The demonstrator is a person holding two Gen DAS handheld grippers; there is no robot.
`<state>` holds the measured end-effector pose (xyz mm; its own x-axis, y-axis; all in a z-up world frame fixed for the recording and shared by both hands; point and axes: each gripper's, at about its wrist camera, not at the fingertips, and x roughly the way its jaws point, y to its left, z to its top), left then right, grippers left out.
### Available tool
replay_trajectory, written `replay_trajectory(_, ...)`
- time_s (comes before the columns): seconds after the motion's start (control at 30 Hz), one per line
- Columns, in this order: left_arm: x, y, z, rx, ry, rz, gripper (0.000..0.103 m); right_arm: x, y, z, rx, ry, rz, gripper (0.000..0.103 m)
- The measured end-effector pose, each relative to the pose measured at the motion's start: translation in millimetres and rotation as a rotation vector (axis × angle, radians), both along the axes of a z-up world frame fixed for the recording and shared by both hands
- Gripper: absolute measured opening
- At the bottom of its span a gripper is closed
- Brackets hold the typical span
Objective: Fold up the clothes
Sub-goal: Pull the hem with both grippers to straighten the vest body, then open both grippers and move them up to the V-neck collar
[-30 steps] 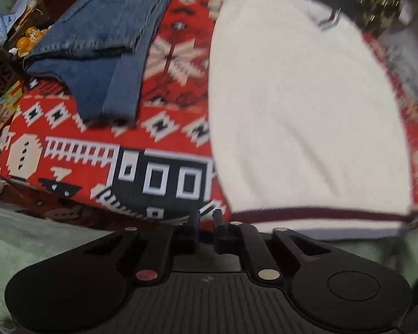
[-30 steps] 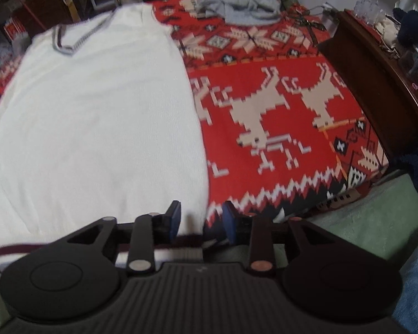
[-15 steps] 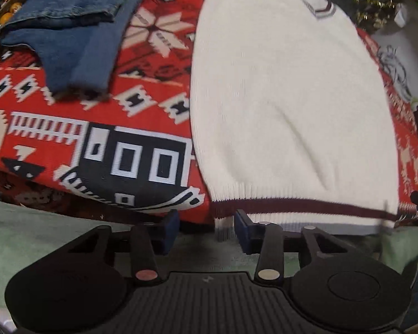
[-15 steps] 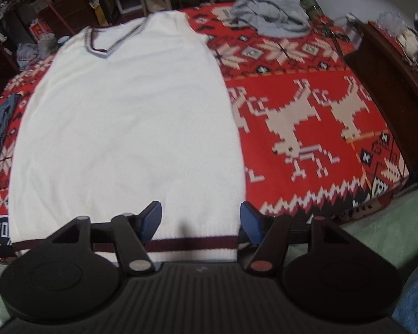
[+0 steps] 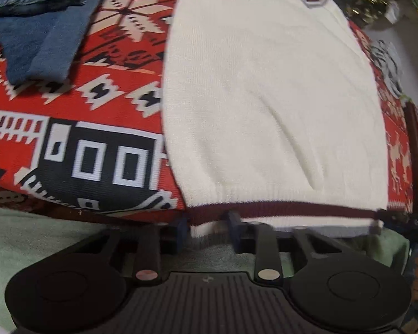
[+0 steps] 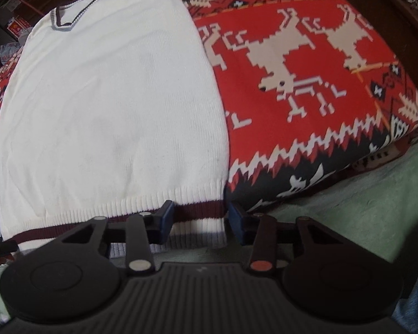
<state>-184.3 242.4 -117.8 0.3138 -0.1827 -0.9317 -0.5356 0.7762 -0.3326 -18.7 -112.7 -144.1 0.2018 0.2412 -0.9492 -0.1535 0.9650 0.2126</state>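
Red patterned blanket [image 6: 306,27] on bed, green sheet [image 6: 376,189] beneath

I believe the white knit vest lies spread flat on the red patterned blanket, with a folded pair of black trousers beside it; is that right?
Not quite: the folded garment beside the white knit vest is a pair of blue jeans, not black trousers. The left wrist view shows the denim at the upper left. The rest holds: the vest lies spread flat on the red patterned blanket.
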Motion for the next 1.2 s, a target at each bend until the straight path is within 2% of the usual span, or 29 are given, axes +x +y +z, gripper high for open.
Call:
replay_trajectory(0.03, -0.7, -2.4, 2.6, 0.014, -0.003, -0.012, 0.008, 0.1, -0.9, -1.3, 0.016, 0.006, -0.003, 0.036)
replay_trajectory(0.1, -1.7, -7.4, 6.4, 0.063, 0.002, -0.018, 0.007, -0.6, 0.2, 0.2, 0.030, -0.003, 0.015, 0.019)
replay_trajectory(0.2, -4.6, -13.6, 11.7, 0.146, 0.018, -0.022, 0.006, -4.8, 3.1, 2.3, -0.006, -0.033, 0.027, 0.006)
replay_trajectory(0.3, -11.3, -14.7, 17.0, 0.230, 0.050, -0.028, 0.006, -5.3, 2.8, 1.8, -0.047, -0.028, 0.016, 0.005)
replay_trajectory(0.47, -7.2, -11.8, 11.1, 0.219, 0.071, -0.029, 0.007, -2.3, -0.7, -1.6, -0.052, -0.015, 0.007, 0.006)
replay_trajectory(0.53, -5.8, -12.5, 12.2, 0.218, 0.073, -0.031, 0.013, -2.8, 0.5, 1.1, -0.036, -0.026, 0.027, 0.009)
replay_trajectory(0.6, -8.4, -12.7, 20.1, 0.215, 0.036, -0.036, 0.021, -3.9, 1.4, 9.2, -0.021, -0.058, 0.039, 0.019)
replay_trajectory(0.63, -11.0, -11.6, 24.9, 0.206, 0.016, -0.035, 0.037, -4.7, 2.0, 14.9, -0.018, -0.082, 0.043, 0.022)
replay_trajectory(0.67, -14.0, -9.9, 29.8, 0.198, -0.001, -0.031, 0.047, -5.5, 3.6, 21.8, -0.019, -0.111, 0.049, 0.032)
replay_trajectory(0.7, -17.0, -8.2, 34.7, 0.189, -0.019, -0.027, 0.048, -6.2, 5.2, 28.8, -0.020, -0.140, 0.056, 0.037)
replay_trajectory(0.8, -25.3, -1.9, 48.7, 0.161, -0.067, -0.009, 0.051, -8.0, 11.4, 47.5, 0.005, -0.200, 0.083, 0.043)
replay_trajectory(0.9, -26.4, 7.7, 64.3, 0.137, -0.099, 0.029, 0.061, -10.7, 20.1, 64.6, 0.033, -0.249, 0.116, 0.052)
replay_trajectory(1.03, -19.9, 11.1, 97.7, 0.178, -0.140, 0.039, 0.062, -11.2, 34.4, 88.4, 0.055, -0.309, 0.157, 0.063)
replay_trajectory(1.2, -13.2, 18.7, 137.8, 0.239, -0.179, 0.090, 0.071, -6.8, 59.7, 124.4, 0.058, -0.367, 0.218, 0.076)
